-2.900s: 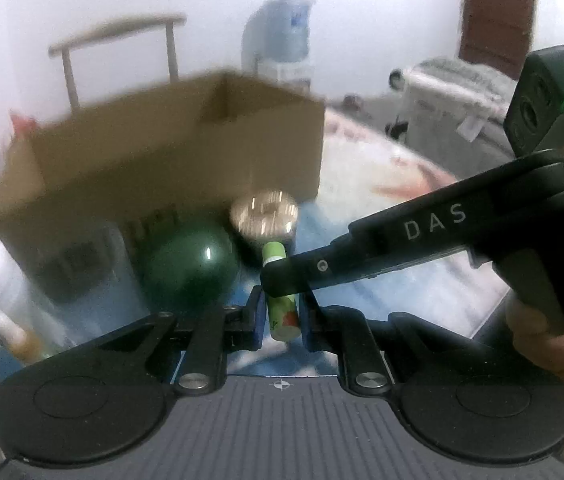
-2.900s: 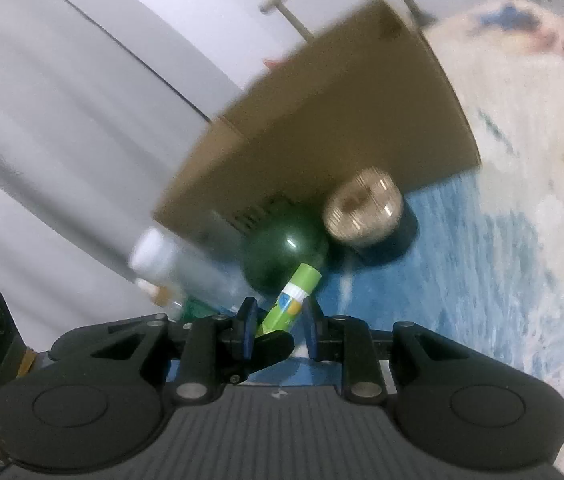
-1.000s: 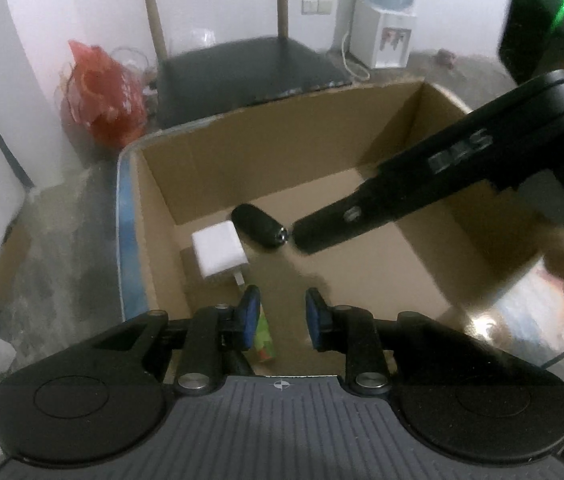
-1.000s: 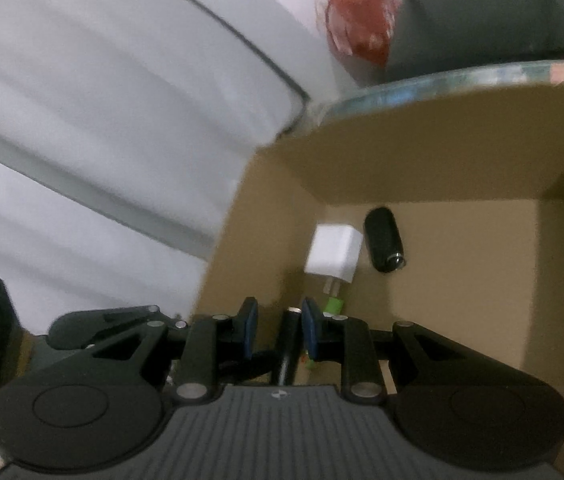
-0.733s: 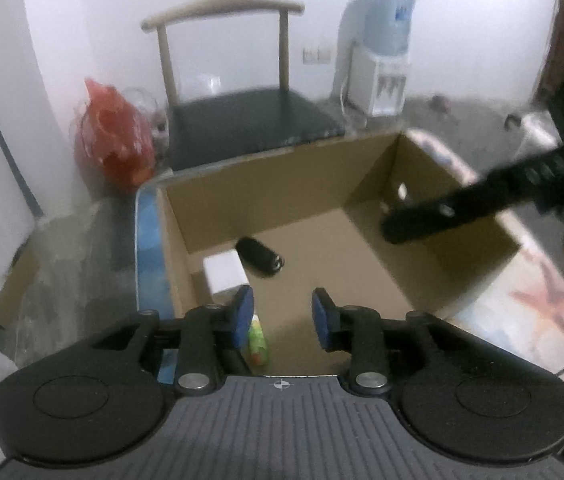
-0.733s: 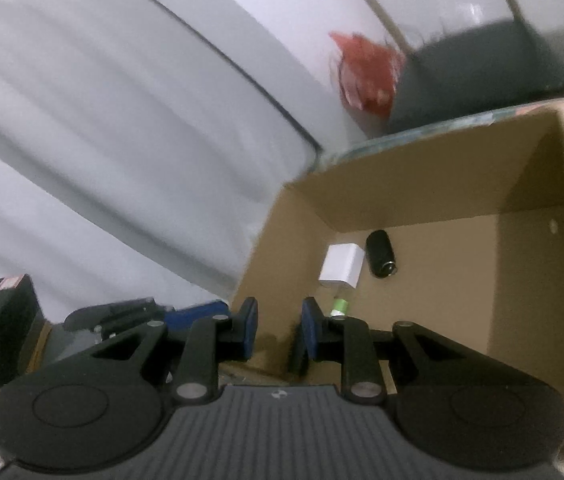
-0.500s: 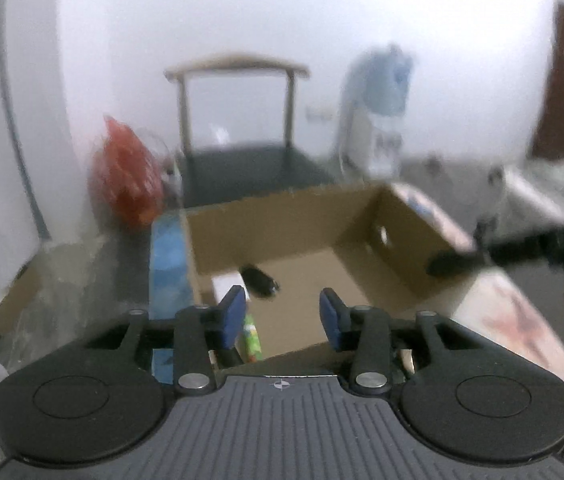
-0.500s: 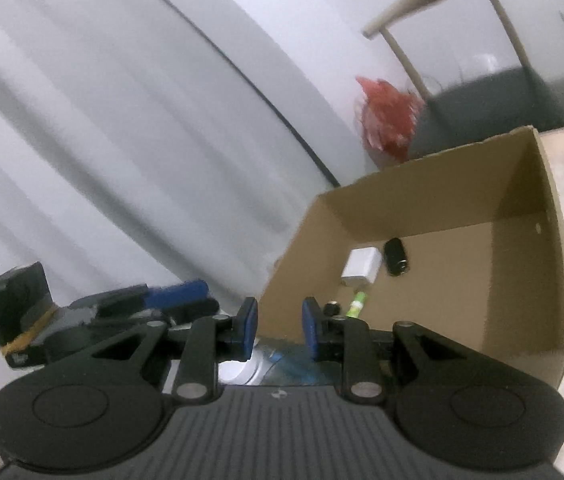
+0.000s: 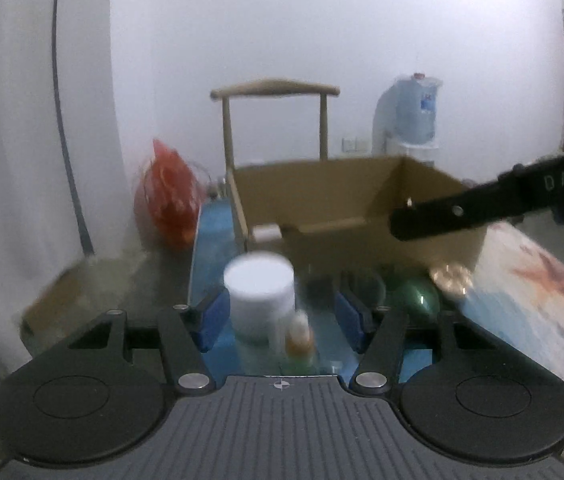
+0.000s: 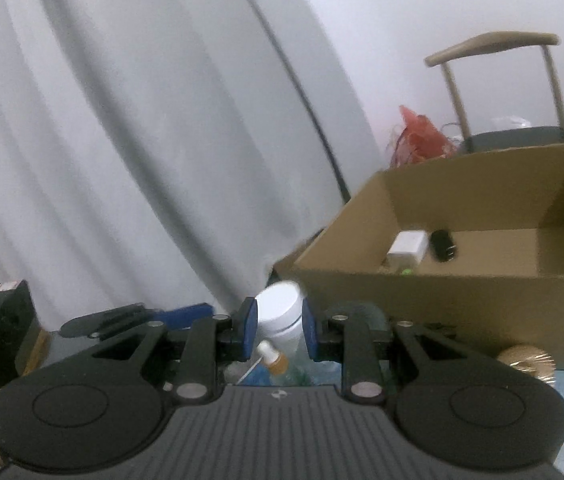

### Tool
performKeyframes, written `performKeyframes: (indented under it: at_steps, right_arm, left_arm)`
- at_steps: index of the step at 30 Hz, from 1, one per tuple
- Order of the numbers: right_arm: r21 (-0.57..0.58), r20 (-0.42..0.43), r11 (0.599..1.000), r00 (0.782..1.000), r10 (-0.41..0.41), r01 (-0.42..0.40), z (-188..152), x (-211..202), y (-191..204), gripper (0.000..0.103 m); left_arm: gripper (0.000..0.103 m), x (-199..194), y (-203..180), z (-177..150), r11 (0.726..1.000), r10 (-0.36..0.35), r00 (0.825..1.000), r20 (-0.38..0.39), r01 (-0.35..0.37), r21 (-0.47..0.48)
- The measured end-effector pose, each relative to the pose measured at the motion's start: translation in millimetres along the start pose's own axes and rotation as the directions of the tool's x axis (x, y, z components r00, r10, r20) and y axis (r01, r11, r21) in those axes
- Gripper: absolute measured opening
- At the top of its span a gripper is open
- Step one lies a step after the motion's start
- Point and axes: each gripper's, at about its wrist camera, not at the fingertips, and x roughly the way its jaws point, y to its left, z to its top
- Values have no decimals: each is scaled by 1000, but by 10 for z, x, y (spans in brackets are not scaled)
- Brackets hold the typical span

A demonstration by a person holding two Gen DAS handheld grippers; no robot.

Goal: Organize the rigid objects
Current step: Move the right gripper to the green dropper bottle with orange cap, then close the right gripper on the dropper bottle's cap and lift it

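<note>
Left wrist view, nearest: the left gripper [image 9: 284,316] is seen with its blue pads set apart and nothing clamped; its jaws have just been opening, and the green tube held between them a few seconds ago is gone from them.
Between the fingers: a white-capped jar [image 9: 260,296] and a small amber dropper bottle [image 9: 300,336] are framed by the gap, both on the surface ahead, untouched; the blur is heavy, so their exact spacing cannot be told.
Right gripper: the right gripper [image 10: 279,332] is shown with its fingers close together and nothing gripped; the white jar is only seen past them, not held.
Middle ground: a dark green ball [image 9: 418,298] and a gold round tin [image 9: 452,276] remain outside, just in front of the box wall.
Cardboard box [image 10: 422,292]: a white block [image 10: 408,248], a black capsule-shaped item [image 10: 442,244] and a sliver of the green tube [image 10: 405,270] are seen on its floor.
Far: a wooden chair [image 9: 276,128] and a red bag [image 9: 168,200] stand behind the box.
What has changed: a second ago both grippers were over the box interior; they are now back over the loose items.
Meaning for the task: one deposit is judged done, and the jar appears to be the next candidate, with four items left out.
</note>
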Motion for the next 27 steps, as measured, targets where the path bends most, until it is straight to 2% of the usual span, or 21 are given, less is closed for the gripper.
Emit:
performKeyframes:
  at_steps: [5, 10, 16, 27]
  right_arm:
    - [-100, -60, 995, 998, -30, 24, -95, 285, 271, 27]
    - [-204, -90, 976, 991, -99, 79, -152, 521, 448, 27]
    - [-280, -94, 951, 982, -166, 134, -207, 642, 551, 27]
    - [-315, -140, 938, 970, -197, 145, -252, 758, 596, 27]
  left_arm:
    - [57, 158, -4, -218, 999, -42, 998, -51, 42, 0]
    - [55, 315, 10, -322, 997, -77, 993, -86, 77, 0]
    - [51, 450, 47, -468, 998, -63, 990, -128, 63, -4]
    - [44, 525, 68, -621, 998, -62, 986, -156, 61, -11]
